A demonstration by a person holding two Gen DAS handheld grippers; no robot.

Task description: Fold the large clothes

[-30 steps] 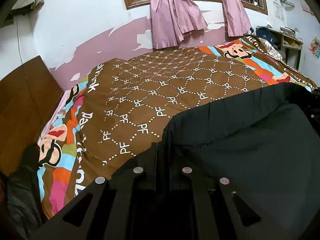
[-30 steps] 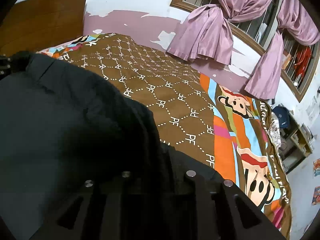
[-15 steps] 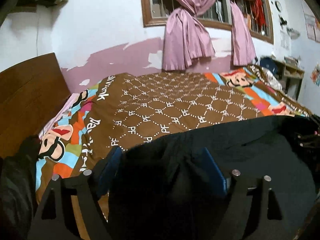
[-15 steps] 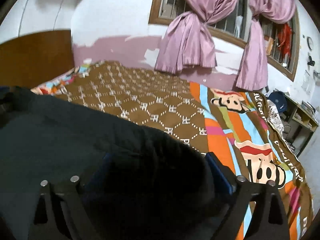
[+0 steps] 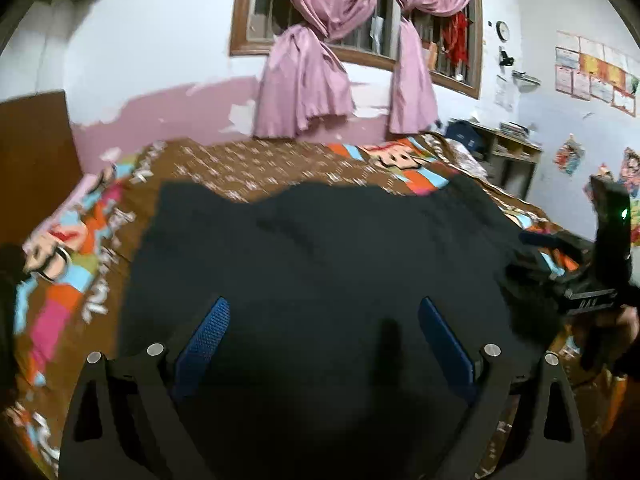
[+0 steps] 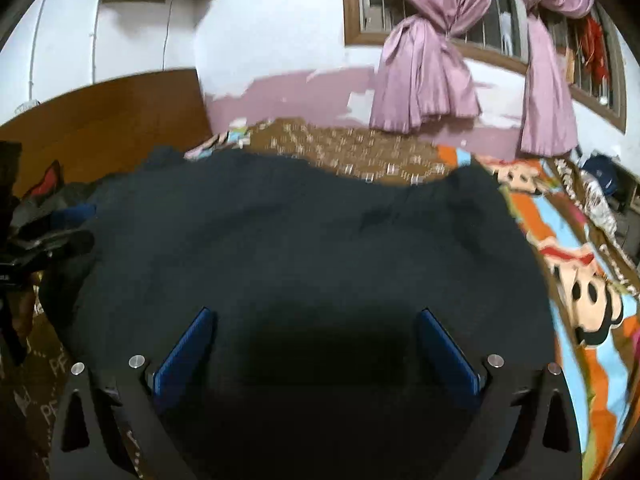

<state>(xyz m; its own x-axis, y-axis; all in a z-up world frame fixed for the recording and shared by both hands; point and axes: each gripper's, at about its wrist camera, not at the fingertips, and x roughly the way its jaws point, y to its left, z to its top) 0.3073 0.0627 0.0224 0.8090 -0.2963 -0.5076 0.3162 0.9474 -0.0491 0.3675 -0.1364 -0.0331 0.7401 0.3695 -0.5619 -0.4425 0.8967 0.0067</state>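
Garment [image 5: 320,248] black – bedspread [image 5: 248,168] brown, white motifs, cartoon stripes; curtains [image 5: 304,92] pink.

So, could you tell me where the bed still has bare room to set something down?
Free: the bedspread strip between the dark garment and the curtained wall, and the cartoon border on the headboard side. Crowded: the middle, under the garment, where both grippers hover.

Ahead of the hand-held gripper lies a brown cartoon-print bedspread [image 5: 256,164] with a wooden headboard [image 6: 104,120] at its left end. Beyond it, knotted pink curtains [image 5: 304,84] hang at a barred, wood-framed window [image 6: 496,40] in a peeling pink-and-white wall. Far right stands a cluttered shelf [image 5: 512,148] beneath posters [image 5: 592,76].
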